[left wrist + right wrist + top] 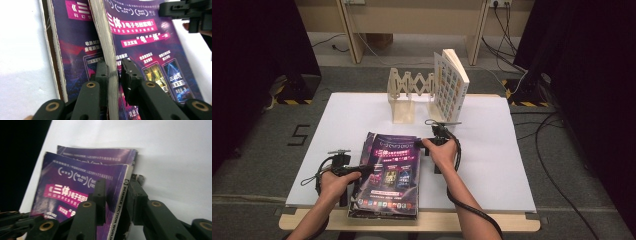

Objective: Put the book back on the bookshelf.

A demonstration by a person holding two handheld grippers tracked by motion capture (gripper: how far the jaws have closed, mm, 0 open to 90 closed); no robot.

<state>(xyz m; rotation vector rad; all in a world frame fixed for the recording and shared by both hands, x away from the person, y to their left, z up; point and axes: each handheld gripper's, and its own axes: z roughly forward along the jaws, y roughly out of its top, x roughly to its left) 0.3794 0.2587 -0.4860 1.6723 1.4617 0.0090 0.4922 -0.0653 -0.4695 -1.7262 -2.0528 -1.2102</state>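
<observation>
Near my edge of the white surface (492, 150) lies a small stack of purple magazines, and I am working on the top magazine (393, 167) with both tools. My left tool (113, 71) comes at its left edge: in the left gripper view the grey page edge of that magazine runs up between the two black jaws, the left jaw against it, the right jaw just beside the cover, so I take it as a narrow grip on that edge. A second magazine (72, 45) with the same cover lies beneath, shifted to the left.

My right tool (116, 192) is at the opposite, spine side. Its jaws stand on either side of the white spine strip printed "SCIENCE FICTION WORLD", one jaw over the cover and the other outside the spine; whether the pads actually press I cannot tell.

Farther back on the surface stands a wooden expanding rack (409, 92), and an upright book (451, 85) with a tiled cover sits at its right end.
</observation>
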